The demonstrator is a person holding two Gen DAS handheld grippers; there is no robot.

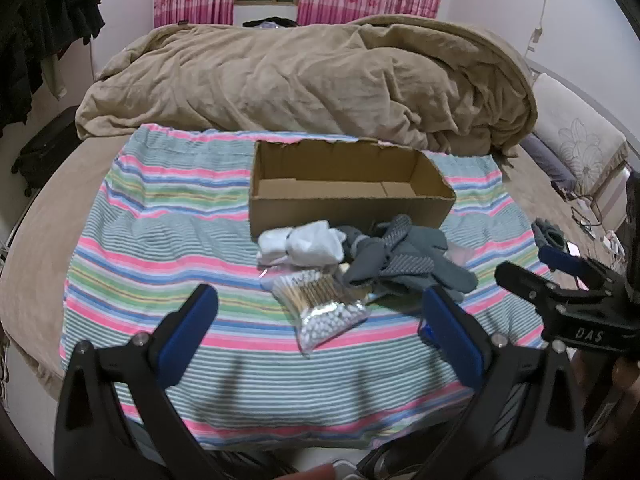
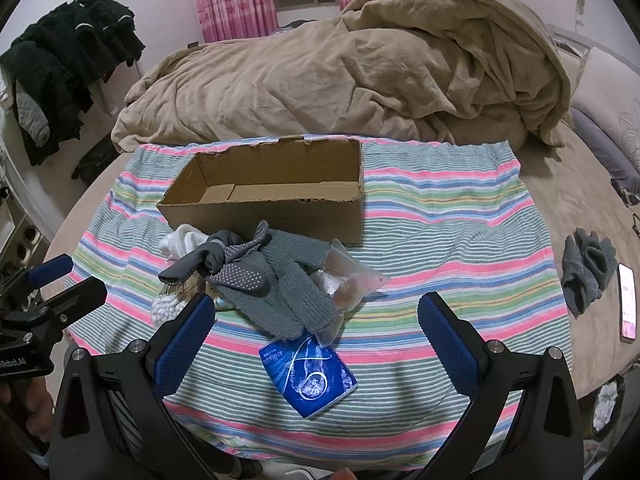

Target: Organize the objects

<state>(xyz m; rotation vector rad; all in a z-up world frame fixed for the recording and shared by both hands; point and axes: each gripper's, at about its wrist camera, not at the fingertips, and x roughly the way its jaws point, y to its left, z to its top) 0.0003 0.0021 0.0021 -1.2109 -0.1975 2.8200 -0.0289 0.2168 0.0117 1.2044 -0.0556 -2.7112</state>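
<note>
Bedding fills the far side: a tan duvet [image 1: 304, 80] heaped behind a striped cloth [image 1: 160, 240] that we see spread across the mattress. On the cloth stands an open cardboard box [image 1: 344, 200], with nothing visible inside it. Just in front of the box lies a pile: grey gloves [image 2: 276, 280] draped over a white bundle [image 1: 300, 246], a bag of cotton swabs [image 1: 320, 300] beside them, and a clear plastic bag [image 2: 352, 280] partly under the gloves. Nearer to us, a blue packet [image 2: 308, 376] lies touching the glove tips. Another grey pair [image 2: 584, 268] and a phone [image 2: 627, 300] rest off the cloth to the right. Our left gripper [image 1: 320, 320] hovers above the swabs with its jaws apart, holding nothing; our right gripper [image 2: 316, 332] hangs over the blue packet, jaws likewise spread wide.
</note>
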